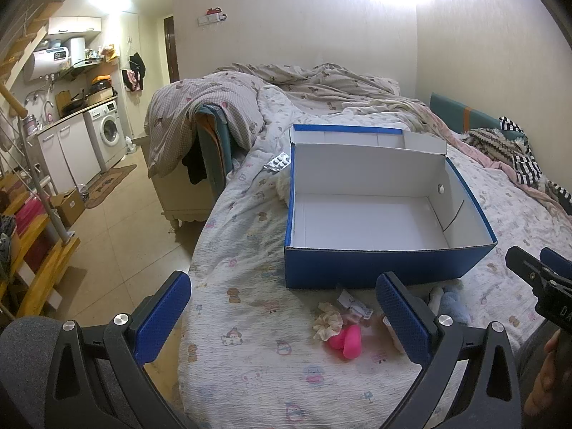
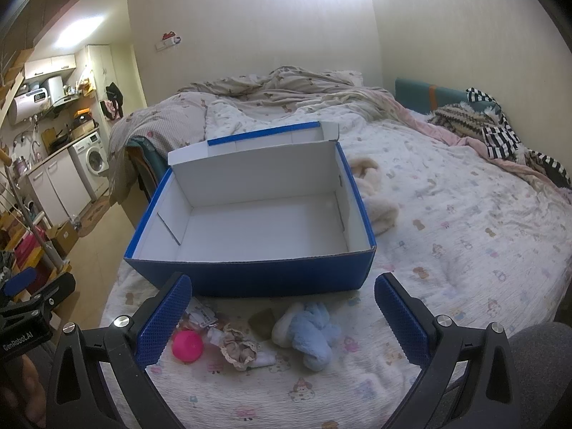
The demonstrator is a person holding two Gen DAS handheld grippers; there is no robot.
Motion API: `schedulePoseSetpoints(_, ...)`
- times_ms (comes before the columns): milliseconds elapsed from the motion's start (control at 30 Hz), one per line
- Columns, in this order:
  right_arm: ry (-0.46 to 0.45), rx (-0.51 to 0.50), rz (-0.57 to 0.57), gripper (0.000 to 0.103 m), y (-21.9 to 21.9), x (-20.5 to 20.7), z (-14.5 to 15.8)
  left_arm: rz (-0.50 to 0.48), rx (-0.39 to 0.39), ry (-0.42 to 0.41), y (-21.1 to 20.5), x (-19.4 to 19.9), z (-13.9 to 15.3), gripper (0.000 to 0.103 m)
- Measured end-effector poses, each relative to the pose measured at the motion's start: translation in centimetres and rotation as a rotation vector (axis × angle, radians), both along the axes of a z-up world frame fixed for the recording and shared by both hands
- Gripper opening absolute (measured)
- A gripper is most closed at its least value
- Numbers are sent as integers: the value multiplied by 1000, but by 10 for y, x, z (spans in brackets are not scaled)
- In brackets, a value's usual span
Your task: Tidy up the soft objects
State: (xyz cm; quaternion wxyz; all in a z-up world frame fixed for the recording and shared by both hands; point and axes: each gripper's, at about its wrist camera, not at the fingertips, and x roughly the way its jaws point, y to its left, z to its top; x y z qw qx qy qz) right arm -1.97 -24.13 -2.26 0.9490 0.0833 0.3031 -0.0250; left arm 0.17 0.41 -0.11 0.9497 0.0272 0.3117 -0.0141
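Note:
An empty blue cardboard box with a white inside stands open on the bed; it also shows in the right wrist view. In front of it lie a pink soft toy, a beige scrunchie and a light blue plush. A cream plush lies right of the box. My left gripper is open and empty, above the small items. My right gripper is open and empty, above the blue plush.
A pill blister pack lies left of the box. A rumpled duvet covers the far bed. Striped clothes lie at the right. The bed's left edge drops to a tiled floor with a kitchen corner and washing machine.

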Motion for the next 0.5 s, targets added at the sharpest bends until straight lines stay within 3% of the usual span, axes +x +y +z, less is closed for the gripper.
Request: schedulePoseSetpoints(500, 0, -1, 1, 103, 0, 1, 0, -3, -4, 1, 1, 0, -1, 103)
